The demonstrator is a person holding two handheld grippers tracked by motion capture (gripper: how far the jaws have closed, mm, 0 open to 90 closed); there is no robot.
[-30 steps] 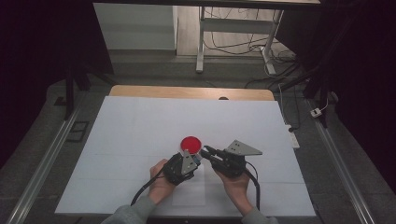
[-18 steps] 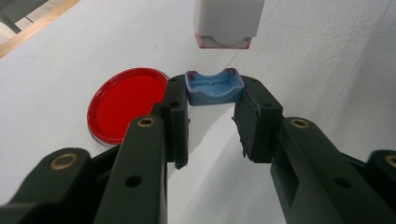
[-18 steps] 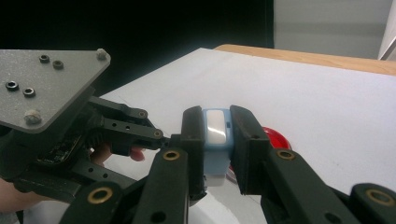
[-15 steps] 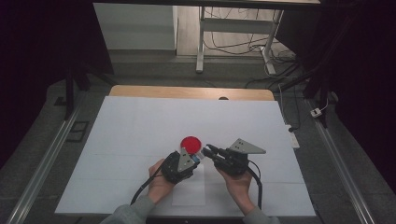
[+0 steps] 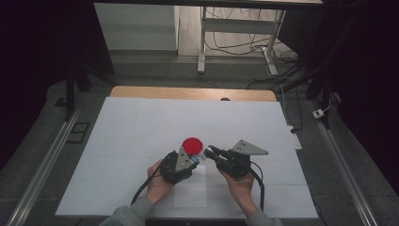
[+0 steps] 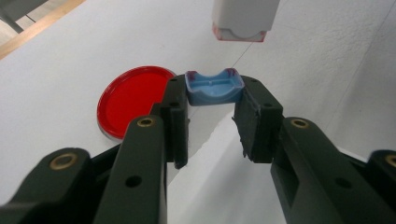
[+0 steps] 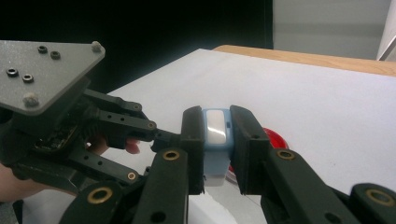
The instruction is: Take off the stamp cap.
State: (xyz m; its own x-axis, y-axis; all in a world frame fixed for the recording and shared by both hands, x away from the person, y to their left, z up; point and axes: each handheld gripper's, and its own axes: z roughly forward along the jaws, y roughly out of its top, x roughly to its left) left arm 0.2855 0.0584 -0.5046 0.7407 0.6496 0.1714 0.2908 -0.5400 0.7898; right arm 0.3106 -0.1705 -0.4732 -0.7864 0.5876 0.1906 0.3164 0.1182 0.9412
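My left gripper (image 6: 212, 95) is shut on a small blue cap (image 6: 214, 86), pinched between its jaw tips just above the white table cover (image 5: 141, 122). A flat red disc (image 6: 133, 100) lies on the cover right behind that jaw, also visible from above as the red disc (image 5: 192, 145). My right gripper (image 7: 215, 140) is shut on a small white and pale-blue block (image 7: 215, 122). Seen from the left gripper, that block (image 6: 243, 18) hangs just beyond the cap and has a red-edged underside. From above, the left gripper (image 5: 195, 160) and right gripper (image 5: 211, 150) nearly meet tip to tip.
A white paper rectangle (image 5: 190, 190) lies on the cover between the forearms. A wooden table edge (image 5: 188, 92) runs along the far side. Beyond it are desk legs and cables (image 5: 235, 42) on the floor. Metal rails (image 5: 42, 165) flank the table.
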